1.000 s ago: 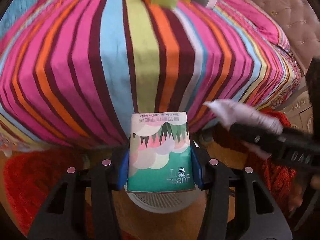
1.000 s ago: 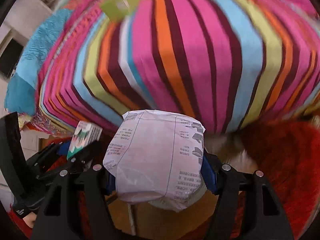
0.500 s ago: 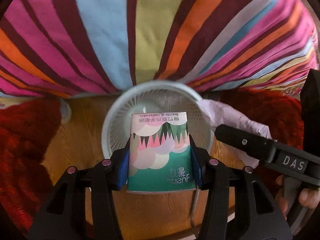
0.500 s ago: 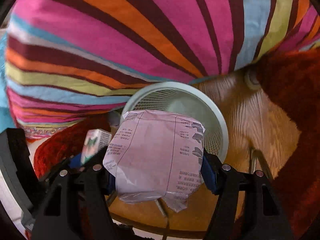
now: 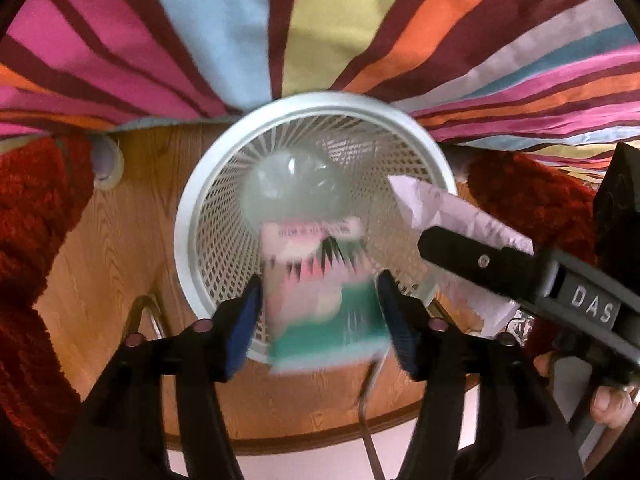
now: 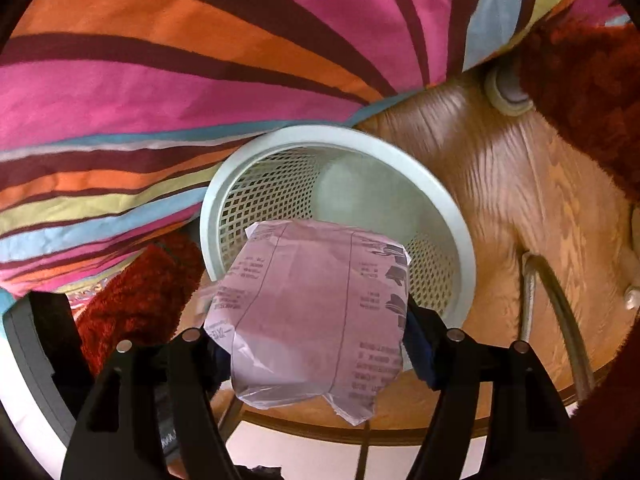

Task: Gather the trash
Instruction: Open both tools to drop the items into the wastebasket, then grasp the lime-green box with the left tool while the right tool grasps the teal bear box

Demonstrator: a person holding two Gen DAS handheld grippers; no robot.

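The tissue pack [image 5: 326, 296], light and soft, hangs blurred over the mesh wastebasket [image 5: 200, 216] between the left gripper [image 5: 320, 320] fingers, which are opening and apart from its sides. The crumpled paper wrapper [image 6: 316, 312], flimsy and best held across its bulk, sits above the basket rim between the opening right gripper [image 6: 316, 344] fingers; contact is unclear.

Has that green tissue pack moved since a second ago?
Yes. The tissue pack was up level with the striped bedspread; now it is down over the white basket, blurred, slipping from the opening left gripper.
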